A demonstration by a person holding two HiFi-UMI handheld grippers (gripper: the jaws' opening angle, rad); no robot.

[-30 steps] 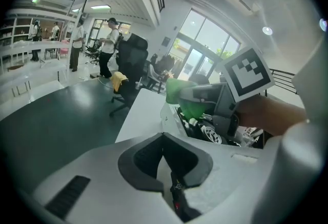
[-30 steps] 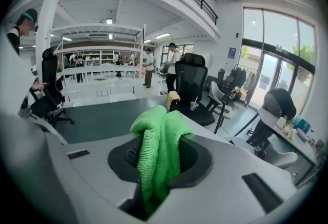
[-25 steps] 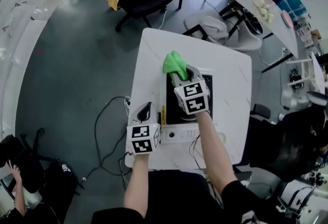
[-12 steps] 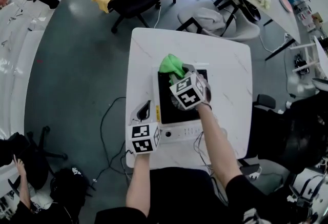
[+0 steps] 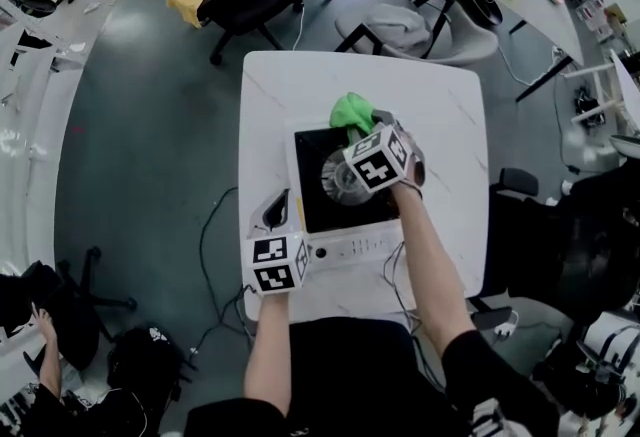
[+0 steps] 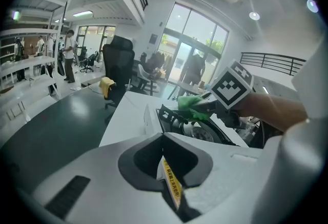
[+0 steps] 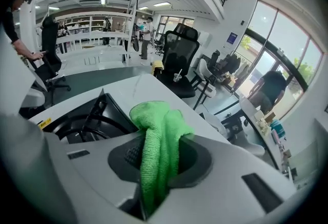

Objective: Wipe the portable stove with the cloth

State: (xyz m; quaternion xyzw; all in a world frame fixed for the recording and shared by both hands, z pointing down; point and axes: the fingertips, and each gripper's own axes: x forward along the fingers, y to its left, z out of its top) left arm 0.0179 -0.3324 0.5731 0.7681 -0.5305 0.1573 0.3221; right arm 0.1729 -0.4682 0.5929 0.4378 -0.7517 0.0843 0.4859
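**Wiping the far edge of the stove top**

On the white table [image 5: 290,85]: looking at a portable stove [image 5: 355,243] parked mid-table, black top up, knob panel facing in. Gripped at its left rim by the left gripper [image 5: 278,213], pinched shut right on the edge with the yellow sticker, so probably there for bracing. Over the far side of the top, found the right gripper [image 5: 366,127], squeezed tight on the cloth, just beyond the burner ring [image 5: 338,175]. Green cloth [image 5: 352,112] bunched into a wad, sticking out front and hanging at the stove's back edge. Can't tell if actually touching the surface.

Reads as mid-wipe, with lots of black top left to cover. To do it well:
- Tip the wad down until pressing flat.
- Drag in long overlapping strokes toward the knobs.
- Go around the pan-support prongs instead of snagging on them.
- Hold the left clamp firm to stop any sliding on that slick table.
- Don't ease the right squeeze, or goodbye cloth.
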